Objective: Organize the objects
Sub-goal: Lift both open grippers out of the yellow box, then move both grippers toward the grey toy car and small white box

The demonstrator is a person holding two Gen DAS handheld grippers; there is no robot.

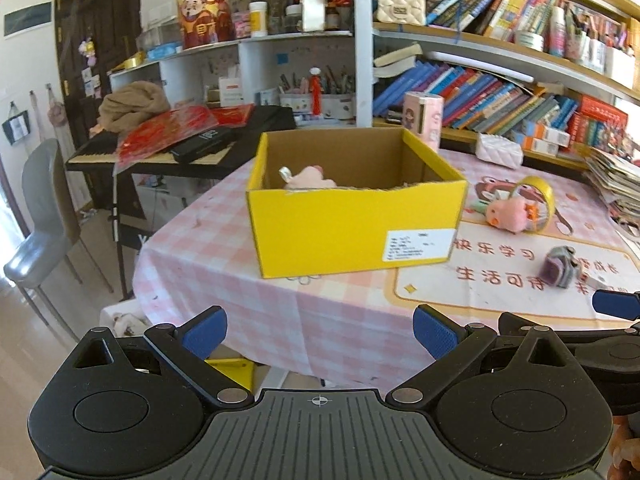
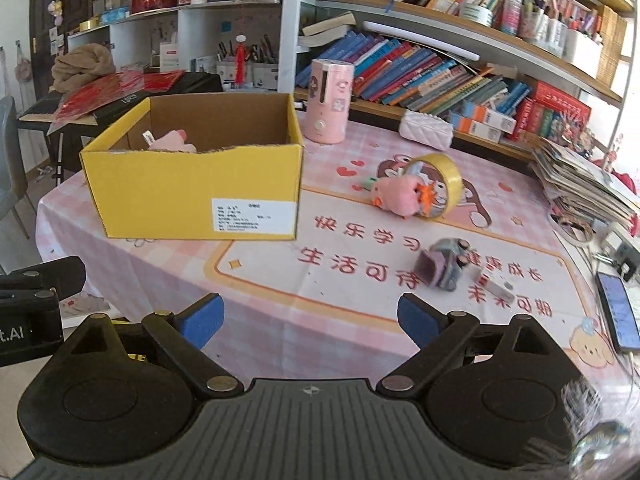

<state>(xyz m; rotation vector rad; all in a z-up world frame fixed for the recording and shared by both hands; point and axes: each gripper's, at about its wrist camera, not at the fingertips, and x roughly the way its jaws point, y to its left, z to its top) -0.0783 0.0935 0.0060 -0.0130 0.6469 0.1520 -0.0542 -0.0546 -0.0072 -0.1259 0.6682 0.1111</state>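
Observation:
A yellow cardboard box (image 1: 352,228) (image 2: 192,192) stands open on the pink checked tablecloth (image 1: 256,312), with a pink plush toy (image 1: 308,178) (image 2: 172,142) inside it. Right of the box lie another pink plush (image 1: 508,212) (image 2: 404,198), a yellow tape roll (image 1: 540,192) (image 2: 440,178) and a small grey-purple toy truck (image 1: 560,266) (image 2: 444,262). My left gripper (image 1: 320,334) is open and empty, short of the table's near edge. My right gripper (image 2: 310,320) is open and empty too, over the near edge, with the truck ahead to its right.
A pink cylinder device (image 2: 328,100) and a white quilted pouch (image 2: 426,130) stand behind the toys. A phone (image 2: 618,312) and a stack of magazines (image 2: 580,184) lie at the right. Bookshelves (image 2: 460,60) line the back. A keyboard (image 1: 160,152) and grey chair (image 1: 44,216) are at the left.

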